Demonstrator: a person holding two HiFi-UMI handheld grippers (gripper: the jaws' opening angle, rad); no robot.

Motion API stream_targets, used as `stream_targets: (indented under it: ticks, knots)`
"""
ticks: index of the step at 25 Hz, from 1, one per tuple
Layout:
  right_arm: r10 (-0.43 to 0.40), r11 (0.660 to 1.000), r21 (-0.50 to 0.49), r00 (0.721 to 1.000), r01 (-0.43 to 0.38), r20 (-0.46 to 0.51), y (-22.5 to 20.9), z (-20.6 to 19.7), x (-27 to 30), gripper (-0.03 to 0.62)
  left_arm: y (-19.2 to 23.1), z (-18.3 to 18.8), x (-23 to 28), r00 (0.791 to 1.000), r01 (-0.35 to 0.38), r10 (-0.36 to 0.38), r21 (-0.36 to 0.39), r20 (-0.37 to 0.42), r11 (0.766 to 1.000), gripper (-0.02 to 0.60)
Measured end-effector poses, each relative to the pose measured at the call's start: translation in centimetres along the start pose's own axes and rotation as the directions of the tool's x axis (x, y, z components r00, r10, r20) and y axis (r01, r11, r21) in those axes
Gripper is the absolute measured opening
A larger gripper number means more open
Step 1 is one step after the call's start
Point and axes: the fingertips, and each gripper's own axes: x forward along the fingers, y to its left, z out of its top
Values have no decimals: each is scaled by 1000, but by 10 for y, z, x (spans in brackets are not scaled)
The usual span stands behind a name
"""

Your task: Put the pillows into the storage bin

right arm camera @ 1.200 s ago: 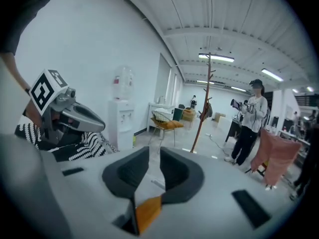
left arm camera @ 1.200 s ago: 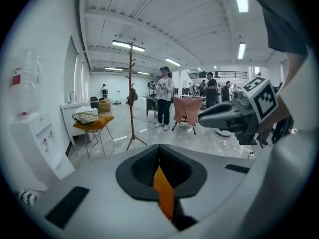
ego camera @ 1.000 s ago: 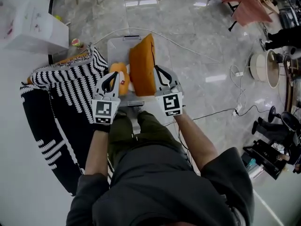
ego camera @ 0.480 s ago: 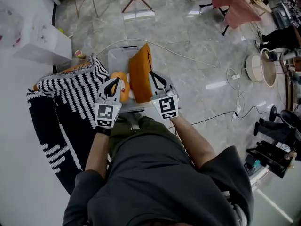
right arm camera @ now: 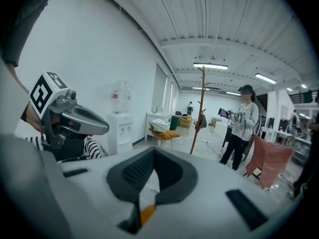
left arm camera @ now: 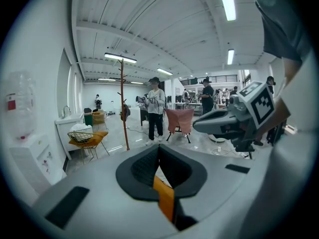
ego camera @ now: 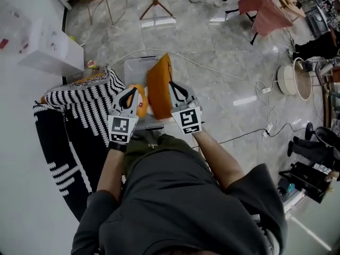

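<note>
The left gripper (ego camera: 127,96) and right gripper (ego camera: 178,91) are pinched closed, empty (as far as I can see). The orange pillow (ego camera: 159,86) stands on edge in the storage bin (ego camera: 135,64), poking out. Unsupported, it may topple onto the floor (ego camera: 223,84).

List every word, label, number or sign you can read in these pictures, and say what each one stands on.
No words or numbers can be read anywhere.
On the left gripper and right gripper: cubes with black-and-white square patterns, no letters.
On the water bottle: red label, blurred.
On the small orange pillow: red tag, too small to read.
</note>
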Motion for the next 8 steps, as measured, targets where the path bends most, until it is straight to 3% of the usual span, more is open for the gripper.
stream_targets:
  ticks: [8]
  knots:
    - [11, 1000, 8, 1000, -11, 3, 2, -2, -13, 0, -13, 1, -6, 1000, -7, 7, 4, -4, 1000, 5]
